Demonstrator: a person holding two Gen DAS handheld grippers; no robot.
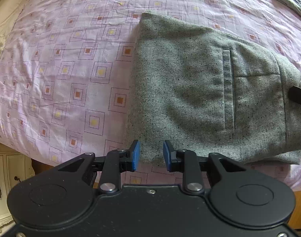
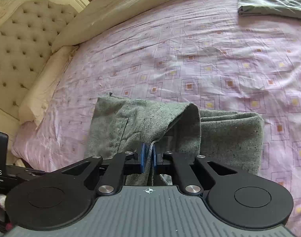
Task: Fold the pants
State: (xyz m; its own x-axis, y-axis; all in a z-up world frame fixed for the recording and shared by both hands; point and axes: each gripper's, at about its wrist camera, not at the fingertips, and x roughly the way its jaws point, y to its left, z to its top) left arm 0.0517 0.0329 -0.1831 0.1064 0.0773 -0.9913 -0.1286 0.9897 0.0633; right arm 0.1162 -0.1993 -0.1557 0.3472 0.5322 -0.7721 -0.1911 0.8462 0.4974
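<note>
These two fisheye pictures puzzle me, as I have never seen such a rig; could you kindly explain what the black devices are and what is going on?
No robot here: a person carries a two-finger gripper in each hand, with a camera on each looking along its fingers. The left camera shows the left gripper, its blue pads apart with nothing between them, over the near edge of the grey pants, folded on a pink patterned bedsheet. The right camera shows the right gripper pinching an edge of the pants, lifting a layer. A folded package lies at the far corner, and a tufted headboard stands to the left.
</note>
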